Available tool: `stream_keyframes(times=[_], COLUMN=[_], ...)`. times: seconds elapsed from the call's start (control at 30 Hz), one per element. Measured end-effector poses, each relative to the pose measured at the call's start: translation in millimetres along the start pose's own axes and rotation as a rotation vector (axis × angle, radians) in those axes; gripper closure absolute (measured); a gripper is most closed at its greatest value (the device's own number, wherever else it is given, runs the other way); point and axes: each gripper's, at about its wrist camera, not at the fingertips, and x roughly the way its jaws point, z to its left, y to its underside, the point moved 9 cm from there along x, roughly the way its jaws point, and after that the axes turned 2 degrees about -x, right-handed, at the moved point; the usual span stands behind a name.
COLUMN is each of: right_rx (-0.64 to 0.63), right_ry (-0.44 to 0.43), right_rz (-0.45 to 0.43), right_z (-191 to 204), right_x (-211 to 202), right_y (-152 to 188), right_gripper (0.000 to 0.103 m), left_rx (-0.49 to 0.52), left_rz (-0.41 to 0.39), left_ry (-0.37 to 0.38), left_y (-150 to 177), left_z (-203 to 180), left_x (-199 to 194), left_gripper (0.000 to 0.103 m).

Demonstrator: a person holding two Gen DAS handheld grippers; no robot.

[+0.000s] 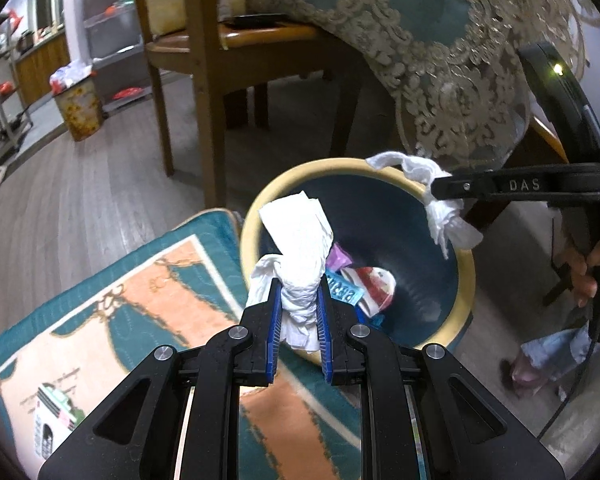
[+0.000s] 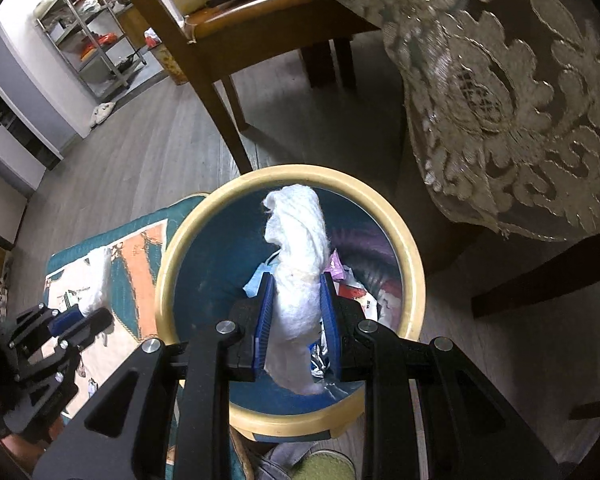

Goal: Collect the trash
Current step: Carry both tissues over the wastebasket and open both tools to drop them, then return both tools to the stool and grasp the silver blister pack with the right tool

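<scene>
A round trash bin [image 1: 256,216] with a cream rim and dark teal inside stands on the floor; it also shows in the right wrist view [image 2: 414,264]. Wrappers [image 1: 374,284] lie at its bottom. My left gripper [image 1: 300,304] is shut on a crumpled white tissue [image 1: 300,240], held at the bin's near rim. My right gripper [image 2: 298,312] is shut on another white tissue [image 2: 300,248], held over the bin's opening. In the left wrist view the right gripper [image 1: 432,192] shows at the bin's far rim with its tissue [image 1: 444,220].
A teal and orange mat [image 1: 140,300] lies left of the bin. A wooden chair [image 1: 208,80] stands behind it. A lace tablecloth [image 1: 440,60] hangs over the table to the right. A flowered bin [image 1: 80,108] and metal shelves [image 2: 88,32] stand far left.
</scene>
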Motion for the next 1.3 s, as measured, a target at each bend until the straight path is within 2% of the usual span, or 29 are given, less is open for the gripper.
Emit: stream_keyframes(times=[0.4,0.43,0.47,0.5,0.53,0.57,0.63,0.7,0.77,0.9,1.1,1.3], right_rx=[0.010,0.009,0.007,0.001,-0.003,-0.004,0.001,0.013,0.028,0.014,-0.020,-0.045], right_ry=[-0.002,0.001,0.005,0.013,0.024,0.031,0.037,0.037,0.019,0.004,0.009,0.015], right_rz=[0.014,0.012,0.014,0.015,0.016,0.016,0.013,0.008,-0.002,-0.014,-0.031,-0.029], right_z=[1.6,1.8,1.3,1.0,0.2,-0.7,-2.7,-4.8,-3.7,6.5,26.3,49.3], right_x=[4.1,4.6,5.0,5.9,7.0,7.1,7.0,6.2,4.6,2.4,0.5,1.3], right_y=[1.7,0.2,0.8,1.1,0.8,0.6,-0.6,-1.8,-3.4,-6.4,-13.4,-13.8], right_gripper=[0.079,0.078,0.075,0.069,0.064,0.055,0.049,0.035,0.026,0.015,0.006,0.006], left_rx=[0.028,0.027,0.028,0.032,0.033,0.035,0.036,0.036,0.036,0.029,0.023,0.005], left_rz=[0.053,0.043,0.037,0.032,0.023,0.008,0.005,0.010,0.010,0.000,-0.025,-0.045], left_ry=[0.037,0.049,0.059,0.053,0.038,0.025,0.026,0.021,0.008,-0.021,-0.061,-0.096], left_y=[10.7,8.5,7.1,5.8,4.3,3.3,2.4,2.6,3.5,2.7,1.6,8.3], left_z=[-21.7,-23.1,-24.8,-25.4,-25.3,-24.6,-24.7,-22.4,-18.2,-8.1,10.9,39.5], left_x=[27.4,27.9,28.3,28.9,29.5,27.8,27.0,26.9,25.9,19.8,-0.9,-29.7], left_gripper=[0.085,0.077,0.062,0.052,0.031,0.025,0.025,0.024,0.020,0.016,0.012,0.011])
